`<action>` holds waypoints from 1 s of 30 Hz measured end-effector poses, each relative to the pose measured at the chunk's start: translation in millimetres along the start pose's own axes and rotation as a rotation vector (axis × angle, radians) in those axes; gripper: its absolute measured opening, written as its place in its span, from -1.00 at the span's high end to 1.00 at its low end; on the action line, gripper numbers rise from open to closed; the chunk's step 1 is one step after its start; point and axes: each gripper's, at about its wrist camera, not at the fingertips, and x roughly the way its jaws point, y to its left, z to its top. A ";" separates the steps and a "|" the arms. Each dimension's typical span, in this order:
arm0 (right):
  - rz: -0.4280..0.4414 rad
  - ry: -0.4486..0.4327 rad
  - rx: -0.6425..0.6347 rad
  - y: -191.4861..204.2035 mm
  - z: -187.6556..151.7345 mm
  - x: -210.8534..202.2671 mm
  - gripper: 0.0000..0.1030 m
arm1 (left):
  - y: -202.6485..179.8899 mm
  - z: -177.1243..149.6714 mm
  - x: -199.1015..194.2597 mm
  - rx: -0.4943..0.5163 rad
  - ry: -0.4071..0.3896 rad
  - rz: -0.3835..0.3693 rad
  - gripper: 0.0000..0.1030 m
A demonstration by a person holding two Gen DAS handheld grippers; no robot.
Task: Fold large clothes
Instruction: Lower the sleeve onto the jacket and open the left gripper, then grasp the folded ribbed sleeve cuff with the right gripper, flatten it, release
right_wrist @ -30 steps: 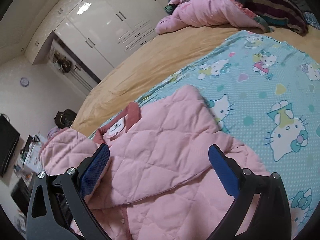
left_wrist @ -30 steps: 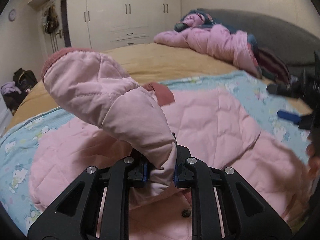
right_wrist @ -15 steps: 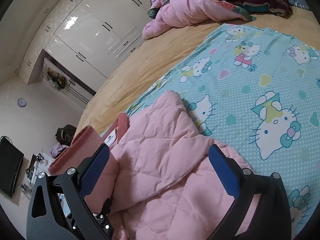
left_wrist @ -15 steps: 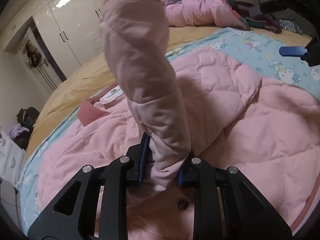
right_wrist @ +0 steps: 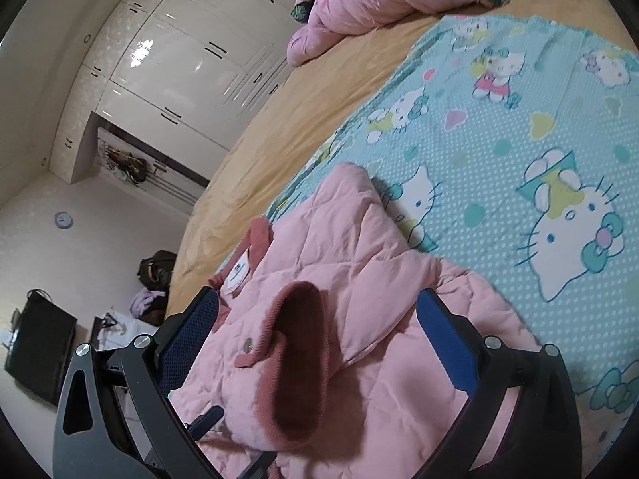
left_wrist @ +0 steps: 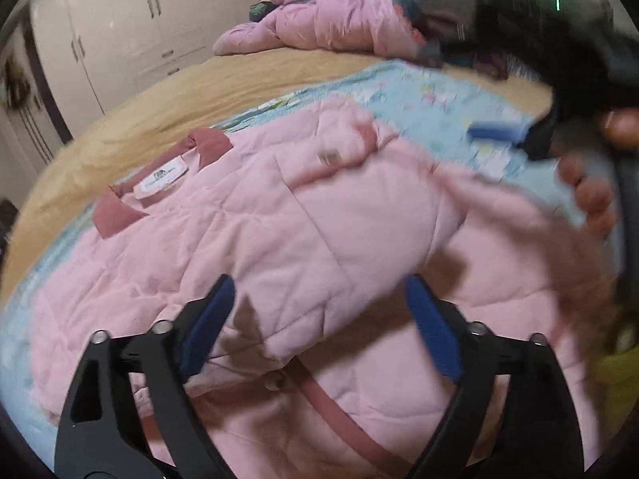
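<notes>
**Sleeve released onto jacket, both grippers wide**

Left wrist view: the left gripper [left_wrist: 315, 327] has just been opening; its blue pads stand wide apart either side of the folded sleeve [left_wrist: 319, 239], not pressing it. The pink quilted jacket [left_wrist: 167, 263] lies flat on the blanket [left_wrist: 431, 119], darker pink collar [left_wrist: 120, 215] and white neck label [left_wrist: 161, 175] facing up. Only this view shows the person's hand [left_wrist: 595, 191] at right, blurred, on the dark body of the other tool, and a snap button near the hem trim.

Right wrist view: the right gripper [right_wrist: 319, 331] is spread wide, nothing clamped. Only this view shows the sleeve's ribbed cuff [right_wrist: 295, 355], open-mouthed and dark rose inside, between the jaws. The blanket print is sharp here: cartoon cats on dotted teal.

Far end of the bed [right_wrist: 279, 119]: another pink padded garment [right_wrist: 359, 0], heaped.
</notes>
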 end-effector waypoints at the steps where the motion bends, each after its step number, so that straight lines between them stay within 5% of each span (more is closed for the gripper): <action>1: 0.010 0.016 -0.003 1.3 -1.0 2.8 -0.92 | 8.1 1.8 -6.6 -0.032 -0.015 -0.020 -0.66; 5: 0.084 0.111 -0.030 13.9 -10.0 22.6 -0.92 | 44.2 6.9 -30.4 -0.182 -0.099 -0.040 -0.82; 11: 0.064 0.199 -0.091 35.7 -16.3 61.8 -0.92 | 138.8 -13.9 -50.3 -0.447 -0.106 0.236 -0.82; 14: 0.047 0.179 -0.087 36.5 -16.1 69.6 -0.91 | 176.1 -31.5 -61.7 -0.574 -0.102 0.305 -0.82; 20: 0.046 0.165 -0.141 40.2 -20.7 80.7 -0.01 | 222.7 -56.7 -88.1 -0.751 -0.137 0.344 -0.82; 22: 0.051 0.161 -0.164 41.1 -22.0 83.0 0.57 | 231.5 -65.4 -96.6 -0.798 -0.154 0.332 -0.82; 25: 0.041 0.106 -0.226 52.6 -23.0 73.2 0.78 | 239.5 -73.4 -104.7 -0.842 -0.182 0.316 -0.82; 30: 0.075 -0.013 -0.465 119.4 -20.1 41.6 0.85 | 246.6 -74.7 -107.4 -0.868 -0.207 0.305 -0.82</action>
